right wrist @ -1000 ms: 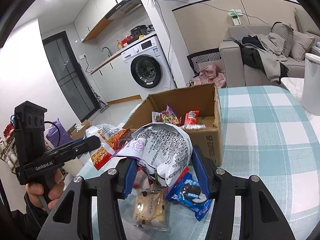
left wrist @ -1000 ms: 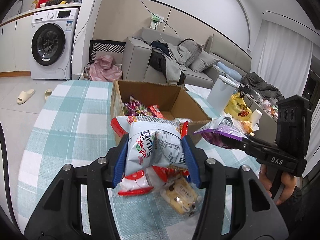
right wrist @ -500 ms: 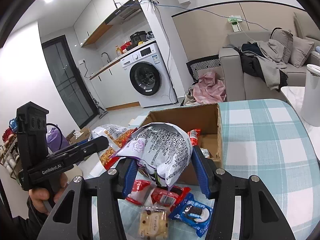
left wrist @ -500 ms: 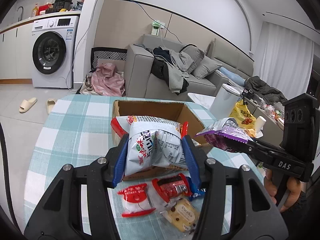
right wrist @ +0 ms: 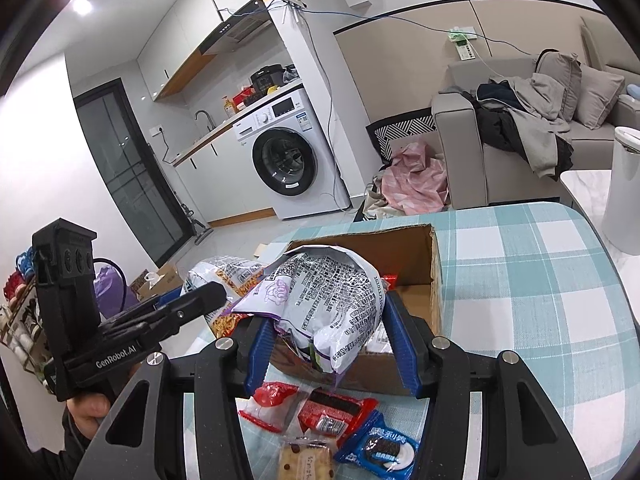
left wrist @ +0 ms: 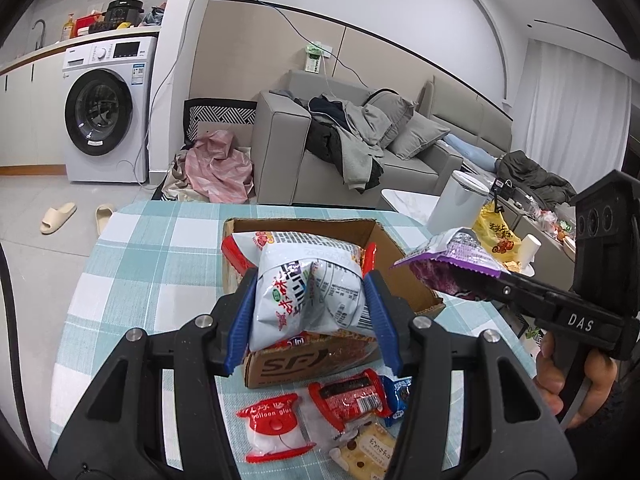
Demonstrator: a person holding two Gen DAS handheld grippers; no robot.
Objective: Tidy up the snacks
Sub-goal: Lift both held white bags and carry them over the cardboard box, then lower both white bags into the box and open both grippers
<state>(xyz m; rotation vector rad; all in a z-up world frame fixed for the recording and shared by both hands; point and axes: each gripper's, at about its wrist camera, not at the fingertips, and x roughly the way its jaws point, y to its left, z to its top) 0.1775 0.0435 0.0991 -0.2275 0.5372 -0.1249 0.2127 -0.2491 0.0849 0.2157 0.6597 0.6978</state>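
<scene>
My left gripper (left wrist: 310,284) is shut on a white and red snack bag (left wrist: 308,308), held in the air above the near edge of an open cardboard box (left wrist: 404,280). At the right of that view my right gripper (left wrist: 464,278) grips a purple bag (left wrist: 452,252) beside the box. In the right wrist view the right gripper (right wrist: 328,324) is shut on that purple and white bag (right wrist: 332,300) above the box (right wrist: 404,248). The left gripper (right wrist: 200,296) is at the left with its bag (right wrist: 230,276).
Loose snacks lie in front of the box on the teal checked tablecloth (left wrist: 160,264): a red-capped white packet (left wrist: 276,430), a red packet (left wrist: 348,396), a blue cookie pack (right wrist: 380,448) and a biscuit (right wrist: 306,462). A white bin (left wrist: 456,204) stands beyond the table's right edge.
Both grippers have risen and moved forward with their bags. The box and the loose snacks have slid lower in both views.
</scene>
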